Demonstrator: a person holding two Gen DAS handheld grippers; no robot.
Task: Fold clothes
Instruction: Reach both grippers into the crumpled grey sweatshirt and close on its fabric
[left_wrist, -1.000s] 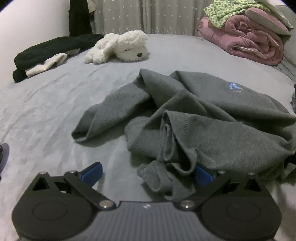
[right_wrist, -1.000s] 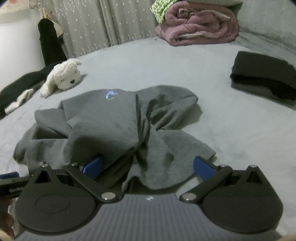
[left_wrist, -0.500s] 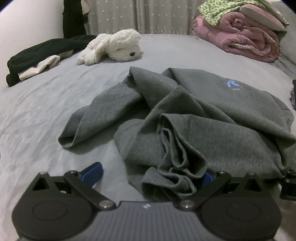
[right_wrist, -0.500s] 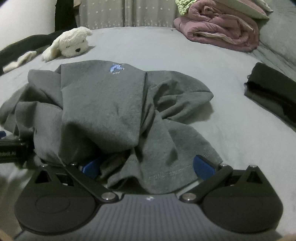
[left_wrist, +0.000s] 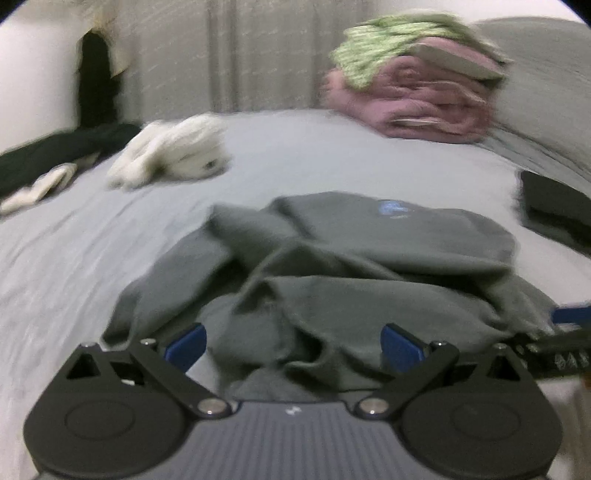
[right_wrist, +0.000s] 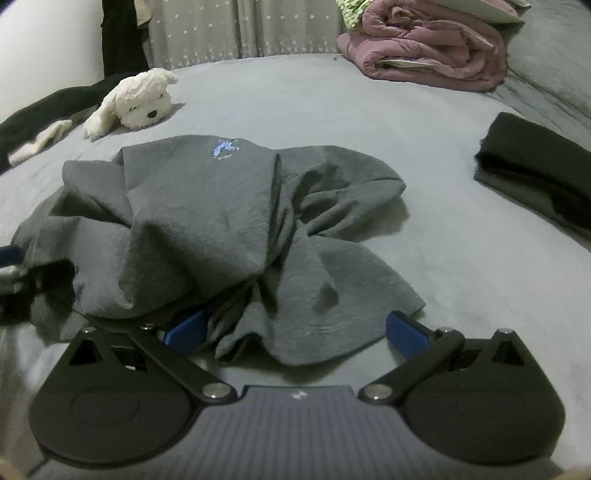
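Both the left gripper (left_wrist: 293, 343) and right gripper (right_wrist: 295, 330) gaped wide, gripping nothing, over the crumpled grey sweater (right_wrist: 221, 221) (plush dog (right_wrist: 136, 101) at ten o'clock).

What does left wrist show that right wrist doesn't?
Left wrist only: the green patterned blanket nearly whole atop the pile; the frame is motion-blurred. Right wrist only: the toy's face, sharp, and the sweatshirt's right edge on the bed. Both: grey sweatshirt, plush toy, pink comforter, folded black garment, each gripper's jaws open around cloth.
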